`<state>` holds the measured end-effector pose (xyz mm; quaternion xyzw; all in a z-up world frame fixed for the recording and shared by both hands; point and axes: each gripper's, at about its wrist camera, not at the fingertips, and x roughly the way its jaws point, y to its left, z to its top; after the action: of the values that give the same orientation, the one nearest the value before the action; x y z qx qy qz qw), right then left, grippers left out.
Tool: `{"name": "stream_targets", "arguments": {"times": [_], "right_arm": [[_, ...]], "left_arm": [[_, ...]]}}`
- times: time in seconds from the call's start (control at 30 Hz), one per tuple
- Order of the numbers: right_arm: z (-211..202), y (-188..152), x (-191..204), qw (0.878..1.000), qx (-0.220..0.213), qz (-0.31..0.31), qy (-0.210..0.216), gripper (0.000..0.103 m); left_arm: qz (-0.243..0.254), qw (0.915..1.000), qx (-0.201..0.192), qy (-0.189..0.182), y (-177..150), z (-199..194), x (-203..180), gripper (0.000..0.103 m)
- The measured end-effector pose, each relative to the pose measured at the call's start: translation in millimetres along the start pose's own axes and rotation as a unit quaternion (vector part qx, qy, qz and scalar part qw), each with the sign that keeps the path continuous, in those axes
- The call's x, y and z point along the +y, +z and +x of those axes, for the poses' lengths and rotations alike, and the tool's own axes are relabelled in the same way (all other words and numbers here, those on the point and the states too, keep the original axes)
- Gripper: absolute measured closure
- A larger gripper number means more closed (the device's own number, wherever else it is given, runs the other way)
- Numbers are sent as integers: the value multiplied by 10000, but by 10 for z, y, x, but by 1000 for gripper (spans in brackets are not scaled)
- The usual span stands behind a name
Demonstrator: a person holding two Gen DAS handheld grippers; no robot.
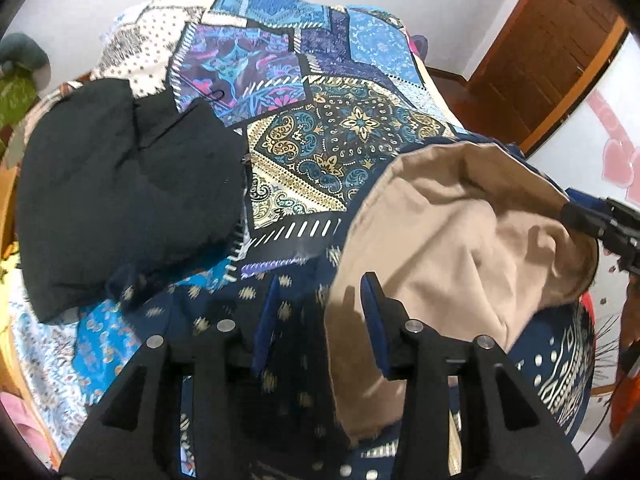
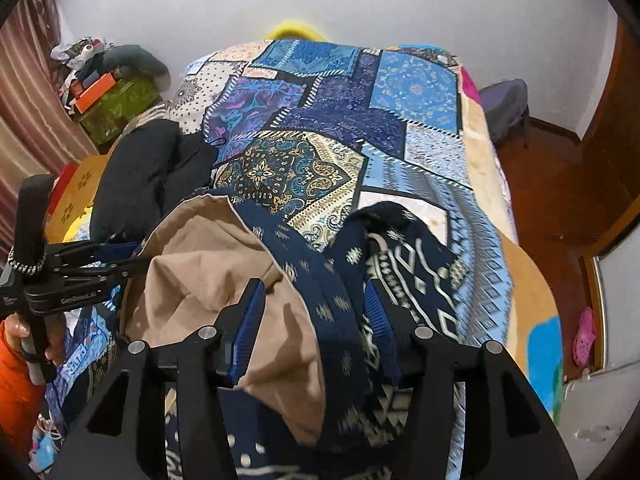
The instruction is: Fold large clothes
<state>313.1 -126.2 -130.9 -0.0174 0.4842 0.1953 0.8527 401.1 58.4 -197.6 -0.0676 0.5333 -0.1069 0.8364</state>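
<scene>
- A green box sits on the floor left of the bed, near a striped curtain; an orange packet and other small clutter lie on top of it, too small to name.
- The bed carries a patchwork bedspread of blue, purple, cream and gold paisley panels. Its far half is bare cloth. Its right edge drops to a red-brown floor, and a wooden door stands at the far right of the room.
- A folded black garment lies on the left side of the bed, apart from the garment being worked.
- The task's thing, a navy garment with small gold motifs, a cream geometric border and a tan lining, lies heaped at the near end of the bed. The lining is turned outward in a wide, rumpled fold; a navy band runs across it.
- The left claw is partly open. The garment's navy edge and lining lie between its blue pads, which do not press on the cloth.
- The right claw is also partly open, with the navy band and tan lining passing between its pads, loose.
- A hand in an orange sleeve holds the left claw's handle.
</scene>
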Motion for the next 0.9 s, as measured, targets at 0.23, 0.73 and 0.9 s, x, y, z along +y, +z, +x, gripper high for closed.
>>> {"name": "stream_targets", "arguments": {"times": [0.23, 0.73, 0.9], "right_arm": [[251, 76, 85, 9999, 56, -144, 41, 55], [-61, 74, 178, 9994, -169, -55, 296, 96], [-402, 28, 277, 9984, -414, -73, 382, 97]], "left_arm": [[-223, 9991, 117, -348, 140, 268, 63, 62], [245, 9980, -582, -77, 0, -312, -231, 97], [332, 9954, -895, 26, -123, -730, -301, 97]]}}
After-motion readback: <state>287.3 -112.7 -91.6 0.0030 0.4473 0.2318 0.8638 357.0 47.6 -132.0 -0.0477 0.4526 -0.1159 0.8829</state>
